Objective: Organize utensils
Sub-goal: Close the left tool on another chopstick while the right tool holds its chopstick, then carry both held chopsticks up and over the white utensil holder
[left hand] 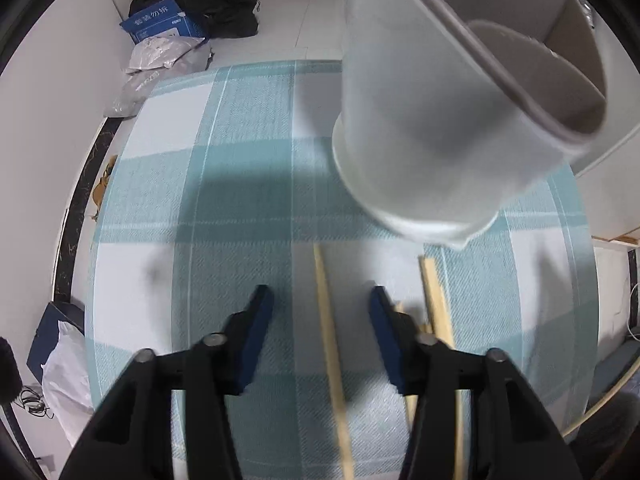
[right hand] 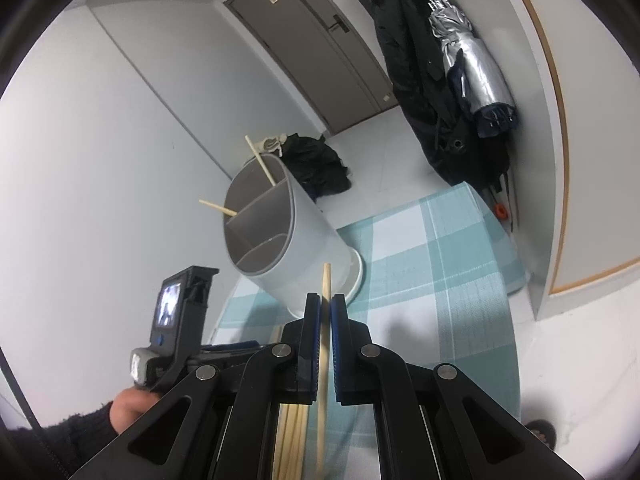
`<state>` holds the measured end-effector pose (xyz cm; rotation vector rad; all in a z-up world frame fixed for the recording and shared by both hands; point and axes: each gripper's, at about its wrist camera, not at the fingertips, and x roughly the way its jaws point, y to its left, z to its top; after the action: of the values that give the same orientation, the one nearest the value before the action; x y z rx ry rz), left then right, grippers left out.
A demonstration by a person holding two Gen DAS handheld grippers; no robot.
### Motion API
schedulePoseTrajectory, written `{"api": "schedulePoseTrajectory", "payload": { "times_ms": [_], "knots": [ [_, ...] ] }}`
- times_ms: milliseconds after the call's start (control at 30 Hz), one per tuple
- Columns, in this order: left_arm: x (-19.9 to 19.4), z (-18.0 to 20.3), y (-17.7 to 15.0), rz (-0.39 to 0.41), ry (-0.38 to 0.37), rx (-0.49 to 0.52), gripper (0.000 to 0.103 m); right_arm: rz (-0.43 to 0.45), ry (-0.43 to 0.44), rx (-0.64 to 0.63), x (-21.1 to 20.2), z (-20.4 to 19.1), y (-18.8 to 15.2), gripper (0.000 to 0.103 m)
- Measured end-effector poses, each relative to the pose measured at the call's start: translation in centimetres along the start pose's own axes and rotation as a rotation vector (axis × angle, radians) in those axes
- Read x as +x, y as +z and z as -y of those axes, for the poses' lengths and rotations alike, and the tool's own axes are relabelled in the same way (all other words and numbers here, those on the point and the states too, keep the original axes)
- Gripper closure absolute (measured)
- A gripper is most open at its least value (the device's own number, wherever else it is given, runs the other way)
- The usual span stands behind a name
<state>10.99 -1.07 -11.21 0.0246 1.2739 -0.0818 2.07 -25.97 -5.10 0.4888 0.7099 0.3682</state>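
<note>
On the checked tablecloth (left hand: 240, 208), my right gripper (right hand: 325, 308) pinches one chopstick (right hand: 326, 280); left gripper (left hand: 320, 300) gapes empty; two sit in the holder (right hand: 288, 232), several remain.

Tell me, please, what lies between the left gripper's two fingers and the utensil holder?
In the left wrist view, one loose chopstick runs through the open left gripper toward the utensil holder; otherwise only checked tablecloth fills that stretch.
</note>
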Motion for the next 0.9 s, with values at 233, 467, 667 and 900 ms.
{"api": "schedulePoseTrajectory", "payload": {
  "times_ms": [233,467,667,900],
  "knots": [
    [0.0,-0.3,0.4,0.029,-0.014,-0.036,0.102,-0.004,-0.007,0.035,0.4,0.8,0.4,0.099],
    [-4.3,-1.3,-1.0,0.209,-0.095,-0.087,0.102,-0.004,-0.011,-0.028,0.1,-0.7,0.1,0.099],
    [-9.6,-1.2,-3.6,0.380,-0.167,-0.085,0.103,0.004,-0.019,-0.133,-0.1,-4.2,-1.0,0.099],
    [-12.2,-0.5,-5.2,0.507,-0.221,-0.003,0.103,0.047,-0.063,-0.270,-1.1,-7.4,-1.8,0.099]
  ]
}}
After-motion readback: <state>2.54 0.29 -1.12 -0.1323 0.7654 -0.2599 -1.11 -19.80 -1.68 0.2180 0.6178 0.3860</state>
